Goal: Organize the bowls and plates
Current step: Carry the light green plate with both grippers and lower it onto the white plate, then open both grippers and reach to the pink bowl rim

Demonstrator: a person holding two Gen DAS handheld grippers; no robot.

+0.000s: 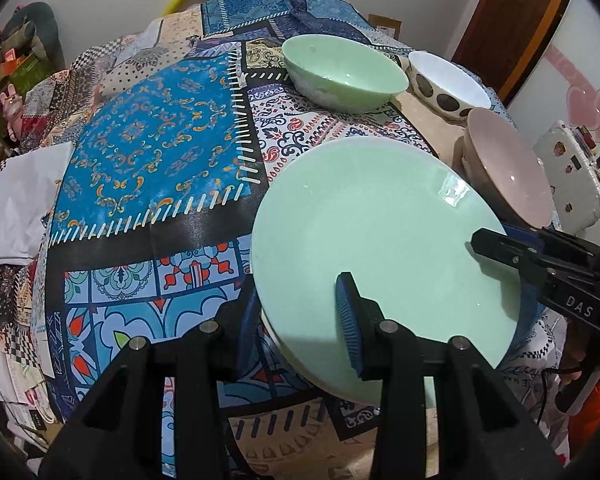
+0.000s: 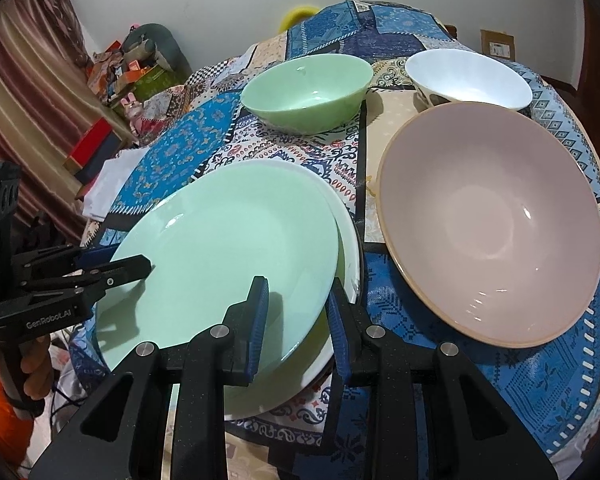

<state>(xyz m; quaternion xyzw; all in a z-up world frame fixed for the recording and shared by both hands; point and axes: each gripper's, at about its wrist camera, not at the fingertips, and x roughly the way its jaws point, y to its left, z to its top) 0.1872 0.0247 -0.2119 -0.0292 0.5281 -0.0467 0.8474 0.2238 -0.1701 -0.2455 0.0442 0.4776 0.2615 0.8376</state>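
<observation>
A mint green plate [image 1: 372, 240] [image 2: 228, 256] lies tilted on a white plate [image 2: 346, 216]. My left gripper [image 1: 296, 320] straddles the green plate's near-left rim, one finger above and one below; it also shows in the right wrist view [image 2: 112, 268]. My right gripper [image 2: 296, 320] straddles the plates' right rim; it also shows in the left wrist view [image 1: 496, 246]. Both stand open around the rim. Behind are a green bowl [image 1: 344, 76] [image 2: 308, 88], a white spotted bowl [image 1: 448, 80] [image 2: 468, 78] and a big pink bowl [image 1: 508, 168] [image 2: 492, 224].
A patchwork tablecloth [image 1: 152, 152] covers the round table. White folded cloth [image 1: 20, 200] lies at its left edge. A white decorated box [image 1: 572, 168] stands beyond the pink bowl. Clutter and boxes [image 2: 128, 72] stand beyond the table's left side.
</observation>
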